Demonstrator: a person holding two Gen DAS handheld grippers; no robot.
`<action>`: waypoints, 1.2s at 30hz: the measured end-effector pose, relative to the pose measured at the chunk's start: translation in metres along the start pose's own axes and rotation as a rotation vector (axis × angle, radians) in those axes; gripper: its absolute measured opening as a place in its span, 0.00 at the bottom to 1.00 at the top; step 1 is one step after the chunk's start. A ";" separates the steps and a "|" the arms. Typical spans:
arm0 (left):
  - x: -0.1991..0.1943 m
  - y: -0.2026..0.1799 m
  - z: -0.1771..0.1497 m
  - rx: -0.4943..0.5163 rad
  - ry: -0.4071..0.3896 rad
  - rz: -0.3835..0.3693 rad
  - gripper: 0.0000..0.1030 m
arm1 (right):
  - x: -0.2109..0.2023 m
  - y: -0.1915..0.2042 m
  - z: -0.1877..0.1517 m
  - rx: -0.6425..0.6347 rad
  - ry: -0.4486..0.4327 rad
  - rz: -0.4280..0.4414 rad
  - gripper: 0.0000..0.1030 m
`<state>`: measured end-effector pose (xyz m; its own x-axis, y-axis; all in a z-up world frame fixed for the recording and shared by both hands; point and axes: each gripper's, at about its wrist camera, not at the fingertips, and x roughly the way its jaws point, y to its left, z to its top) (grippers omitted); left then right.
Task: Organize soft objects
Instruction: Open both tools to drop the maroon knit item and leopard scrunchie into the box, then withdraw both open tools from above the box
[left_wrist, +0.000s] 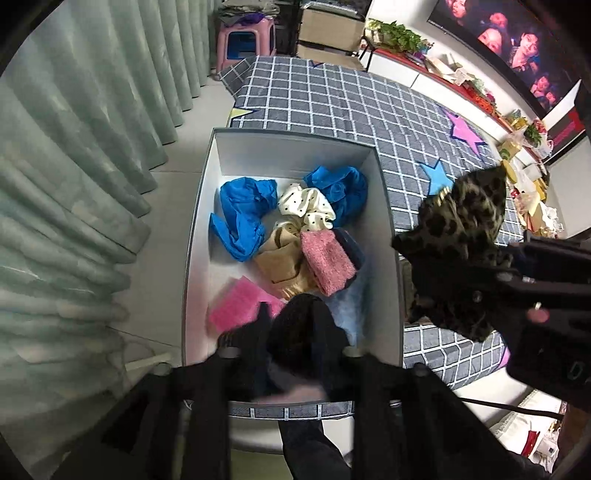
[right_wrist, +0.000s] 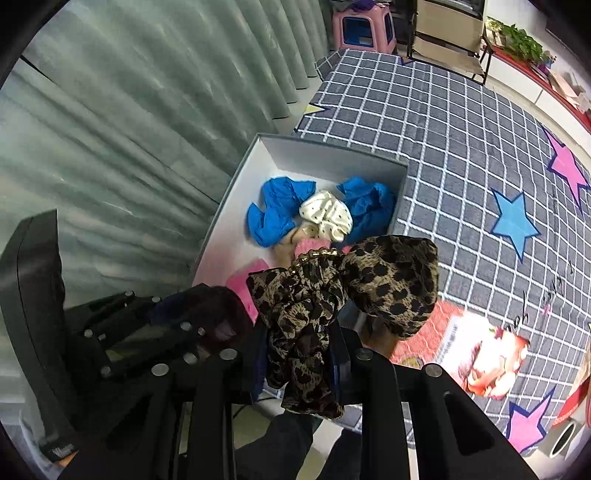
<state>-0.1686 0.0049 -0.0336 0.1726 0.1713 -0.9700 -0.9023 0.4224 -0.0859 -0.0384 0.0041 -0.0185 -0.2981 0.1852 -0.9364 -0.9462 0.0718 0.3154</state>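
A white box (left_wrist: 295, 134) (right_wrist: 332, 147) stands on the floor. It holds two blue cloths (left_wrist: 243, 218) (right_wrist: 275, 214), a cream dotted scrunchie (left_wrist: 306, 205) (right_wrist: 325, 214), a beige piece (left_wrist: 280, 262), a fuzzy pink cloth (left_wrist: 327, 262) and a bright pink pad (left_wrist: 236, 306). My left gripper (left_wrist: 291, 325) hangs low over the box's near end, its fingers apart with a black knit item (left_wrist: 295, 332) between them. To the right of the box, my right gripper (right_wrist: 299, 343) (left_wrist: 517, 280) is shut on a leopard-print scrunchie (right_wrist: 369, 284) (left_wrist: 465, 221).
A green curtain (left_wrist: 74, 184) runs along the left. A grey checked rug (left_wrist: 351, 103) with coloured stars lies right of the box, and a red packet (right_wrist: 461, 343) rests on it. A pink stool (left_wrist: 245, 40) and a cluttered low shelf (left_wrist: 517, 147) stand farther off.
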 end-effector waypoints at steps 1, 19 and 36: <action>0.001 0.000 0.001 0.000 0.005 0.009 0.71 | 0.001 0.000 0.003 -0.002 -0.003 0.015 0.44; -0.032 0.008 0.000 -0.036 -0.044 0.045 0.87 | -0.028 -0.014 -0.010 0.035 -0.047 -0.096 1.00; -0.031 0.012 -0.021 -0.018 -0.003 0.102 0.88 | -0.019 0.008 -0.023 -0.011 0.014 -0.078 1.00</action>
<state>-0.1931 -0.0142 -0.0097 0.0807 0.2152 -0.9732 -0.9223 0.3863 0.0089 -0.0436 -0.0216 -0.0015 -0.2246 0.1658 -0.9602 -0.9681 0.0747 0.2393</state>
